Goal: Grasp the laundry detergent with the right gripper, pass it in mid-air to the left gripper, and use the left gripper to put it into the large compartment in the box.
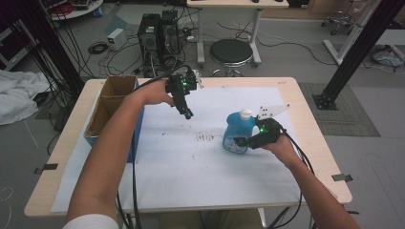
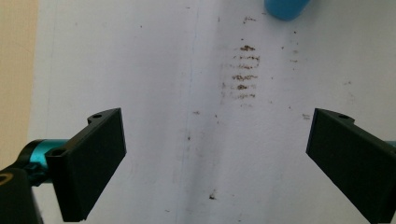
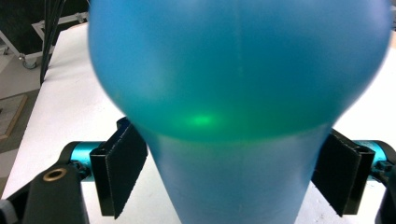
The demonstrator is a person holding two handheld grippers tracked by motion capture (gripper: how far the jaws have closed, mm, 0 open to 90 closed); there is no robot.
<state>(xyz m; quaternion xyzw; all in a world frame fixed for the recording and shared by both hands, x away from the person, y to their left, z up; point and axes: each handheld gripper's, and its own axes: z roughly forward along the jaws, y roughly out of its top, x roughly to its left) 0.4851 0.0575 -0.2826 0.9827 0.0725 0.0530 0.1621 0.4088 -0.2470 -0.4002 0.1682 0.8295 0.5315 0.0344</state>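
Observation:
A blue bottle (image 1: 237, 131) with a white cap (image 1: 245, 113) stands right of the middle of the white sheet (image 1: 191, 167). My right gripper (image 1: 241, 141) comes at it from the right, and both jaws press the sides of its narrower part (image 3: 238, 186), so it is shut on the bottle. My left gripper (image 1: 187, 114) hangs in the air over the back of the sheet, pointing down. Its jaws are wide open (image 2: 217, 135) with nothing between them, above brown stains (image 2: 243, 70). The bottle's edge (image 2: 285, 8) shows at the top of the left gripper view.
An open cardboard box (image 1: 112, 102) with a blue side stands along the table's left edge. Brown stains (image 1: 205, 138) mark the sheet's middle. Cables trail off the front edge. Behind the table are a stool (image 1: 231, 51) and computer towers (image 1: 157, 33).

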